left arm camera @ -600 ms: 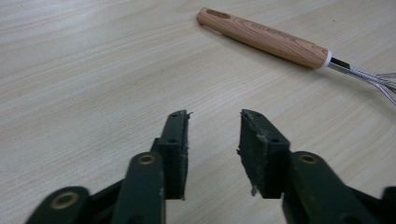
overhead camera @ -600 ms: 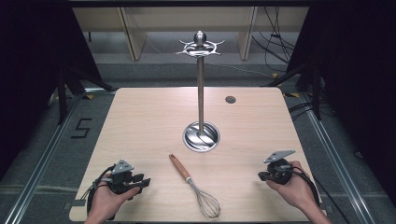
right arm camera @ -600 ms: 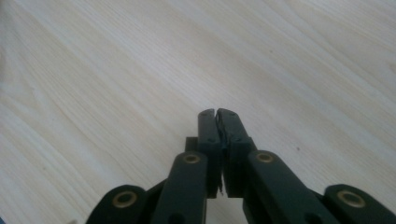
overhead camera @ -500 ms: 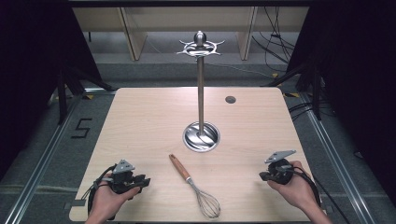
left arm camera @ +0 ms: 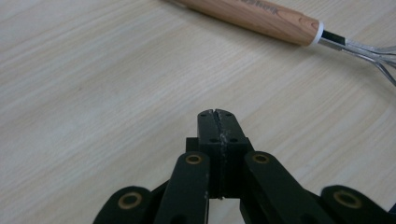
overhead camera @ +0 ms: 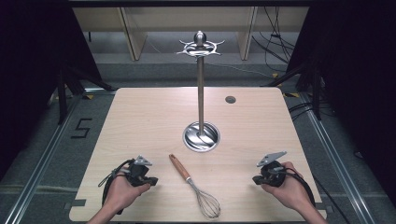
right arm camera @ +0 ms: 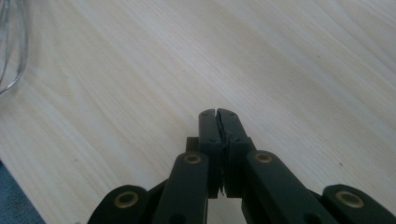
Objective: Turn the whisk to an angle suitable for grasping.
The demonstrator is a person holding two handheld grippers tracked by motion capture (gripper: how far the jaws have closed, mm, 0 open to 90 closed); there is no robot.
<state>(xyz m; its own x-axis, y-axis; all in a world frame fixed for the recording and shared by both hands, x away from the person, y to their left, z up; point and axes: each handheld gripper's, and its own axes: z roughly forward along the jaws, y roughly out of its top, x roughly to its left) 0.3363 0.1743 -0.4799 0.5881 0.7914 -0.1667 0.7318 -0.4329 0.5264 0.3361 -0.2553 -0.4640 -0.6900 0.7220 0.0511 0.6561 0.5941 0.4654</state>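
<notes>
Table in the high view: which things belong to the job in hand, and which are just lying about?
In the job, likely:
- whisk, lying flat between the two grippers
- left gripper, shut, holding nothing
- right gripper, shut, holding nothing
- hanging stand, upright behind the whisk, hooks bare

Just there:
- dark round spot on the table
- shelving behind

Right claw [right arm camera: 217,113] closed, empty, over pale wooden table [right arm camera: 280,70]; whisk wires [right arm camera: 11,42] at upper left edge.

Lab recording rig, black curtains [overhead camera: 28,70], floor rails [overhead camera: 42,163], loose cables [overhead camera: 275,42]
</notes>
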